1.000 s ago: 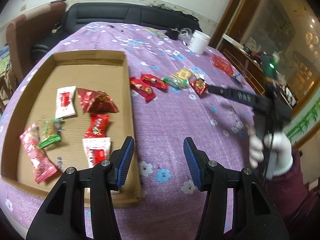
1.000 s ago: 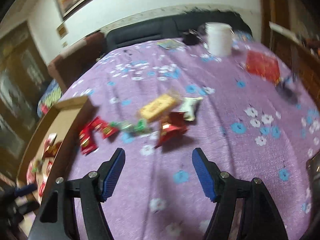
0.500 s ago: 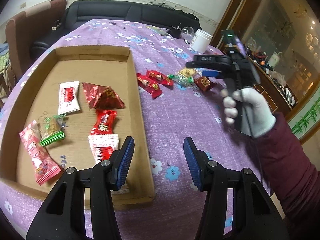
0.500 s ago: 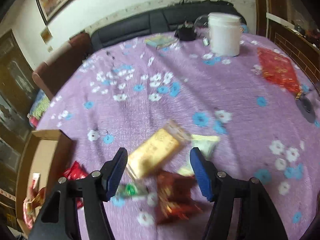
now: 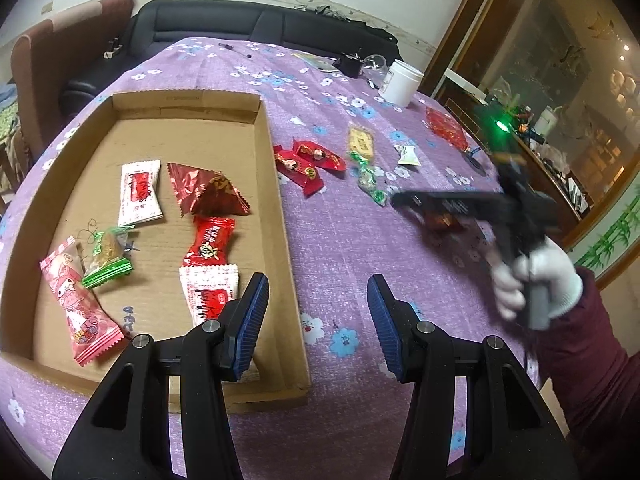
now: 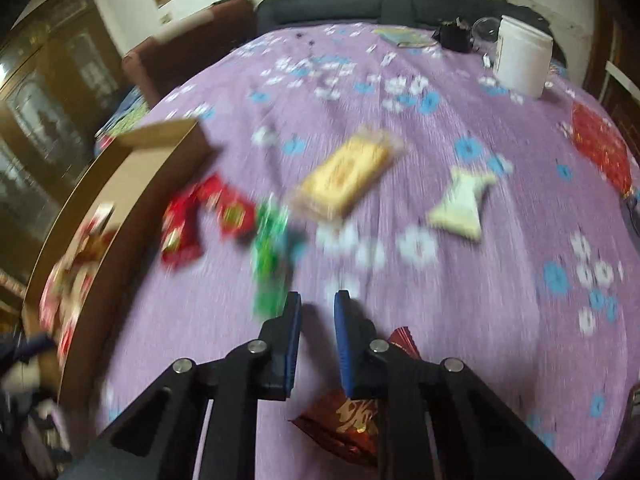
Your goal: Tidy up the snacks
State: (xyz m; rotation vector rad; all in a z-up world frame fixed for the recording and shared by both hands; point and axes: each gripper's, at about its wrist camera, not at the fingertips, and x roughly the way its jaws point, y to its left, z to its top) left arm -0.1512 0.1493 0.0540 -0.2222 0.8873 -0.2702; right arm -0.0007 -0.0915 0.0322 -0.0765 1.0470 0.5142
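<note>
six snacks are lying in the cardboard tray [image 5: 276,184], five more on the bench [image 5: 340,248]. the left gripper [image 5: 318,320] fingers are gaping wide and empty. the right gripper [image 6: 316,336] fingers are pinching a dark red packet [image 6: 348,424].

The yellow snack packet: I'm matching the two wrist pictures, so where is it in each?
Left wrist: yellow snack packet right of the cardboard tray, upper middle.
Right wrist: yellow snack packet centre, blurred, beyond the fingers.
Shared landmark: white jar at the table's far side.
</note>
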